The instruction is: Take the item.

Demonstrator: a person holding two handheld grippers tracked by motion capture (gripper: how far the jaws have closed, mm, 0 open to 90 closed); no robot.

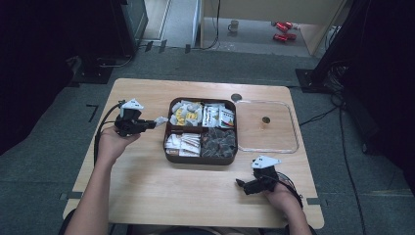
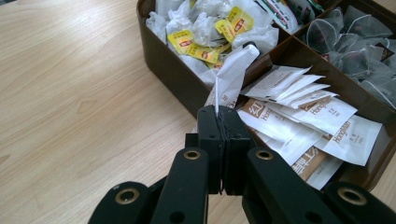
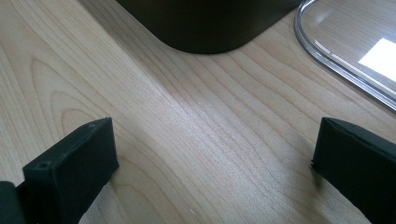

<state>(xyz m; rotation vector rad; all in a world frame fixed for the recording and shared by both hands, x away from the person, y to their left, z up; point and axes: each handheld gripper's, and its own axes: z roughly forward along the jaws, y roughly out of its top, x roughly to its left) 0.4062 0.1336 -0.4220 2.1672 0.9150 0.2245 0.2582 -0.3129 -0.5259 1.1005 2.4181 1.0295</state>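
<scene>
A dark brown box (image 1: 169, 155) with four compartments of tea bags and sachets sits mid-table. My left gripper (image 1: 152, 123) hovers just left of the box, shut on a white paper sachet (image 1: 161, 119). In the left gripper view the sachet (image 2: 233, 74) stands up from the closed jaws of my left gripper (image 2: 223, 114), over the box's rim (image 2: 173, 77). White sachets (image 2: 317, 126) fill the near compartment there. My right gripper (image 1: 241, 184) rests low near the table's front right, open, with bare wood between its fingers (image 3: 74, 158). The box's corner (image 3: 210, 28) lies ahead of it.
A clear plastic lid (image 1: 266, 126) lies flat to the right of the box, its edge (image 3: 345, 51) seen in the right gripper view. The wooden table (image 1: 147, 196) has bare surface at front and left. A mug (image 1: 234, 25) and red items stand on the floor beyond.
</scene>
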